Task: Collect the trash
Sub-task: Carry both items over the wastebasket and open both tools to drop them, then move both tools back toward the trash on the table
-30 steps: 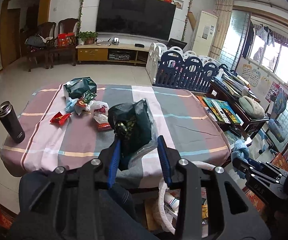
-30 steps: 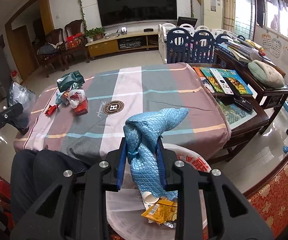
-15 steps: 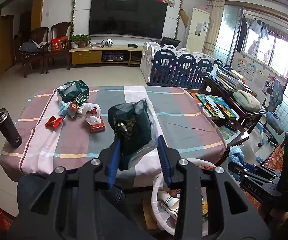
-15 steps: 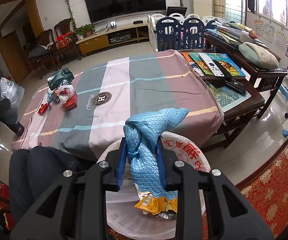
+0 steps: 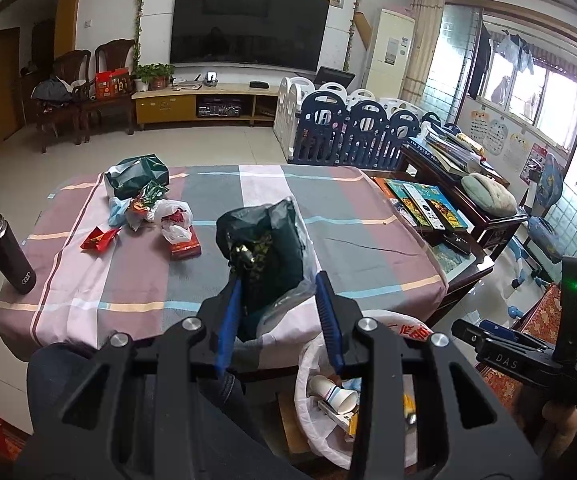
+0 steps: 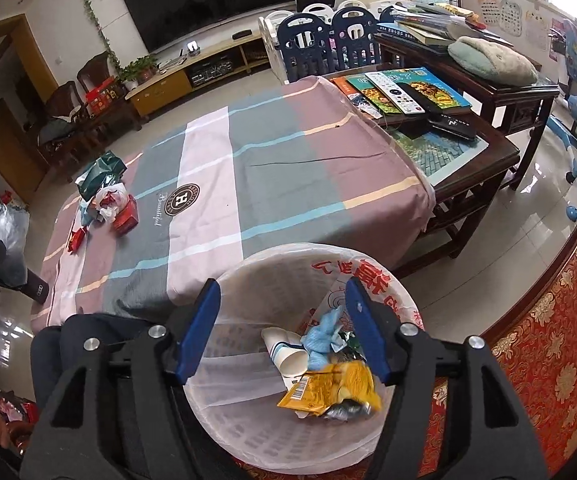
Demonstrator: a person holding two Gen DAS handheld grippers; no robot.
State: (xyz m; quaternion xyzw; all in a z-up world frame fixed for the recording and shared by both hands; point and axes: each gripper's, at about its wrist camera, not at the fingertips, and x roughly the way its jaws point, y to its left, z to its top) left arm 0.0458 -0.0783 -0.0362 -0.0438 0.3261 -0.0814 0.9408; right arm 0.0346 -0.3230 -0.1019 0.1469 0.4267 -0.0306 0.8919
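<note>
My left gripper [image 5: 278,276] is shut on a dark green bag wrapped in clear plastic [image 5: 266,252], held up over the near edge of the table. My right gripper [image 6: 282,284] hangs over the white lined bin [image 6: 224,400]. Its jaws are opening and nothing is between them. A blue quilted wad [image 6: 322,330] lies inside the bin on a paper cup [image 6: 288,354] and a yellow wrapper [image 6: 336,386]. More trash [image 5: 148,208] is piled at the table's far left: a green bag [image 5: 136,174], white plastic, a red box [image 5: 184,246] and a red wrapper [image 5: 98,238].
The striped tablecloth [image 5: 348,240] covers the table; a dark tumbler [image 5: 6,254] stands on its left corner. The bin [image 5: 404,320] sits on the floor between the table and a person's knee [image 6: 68,344]. A dark side table with books [image 6: 408,92] stands to the right.
My right gripper opened and the blue quilted wad it held dropped into the bin. That gripper also sank closer to the bin. The left gripper kept its bag and stayed put.
</note>
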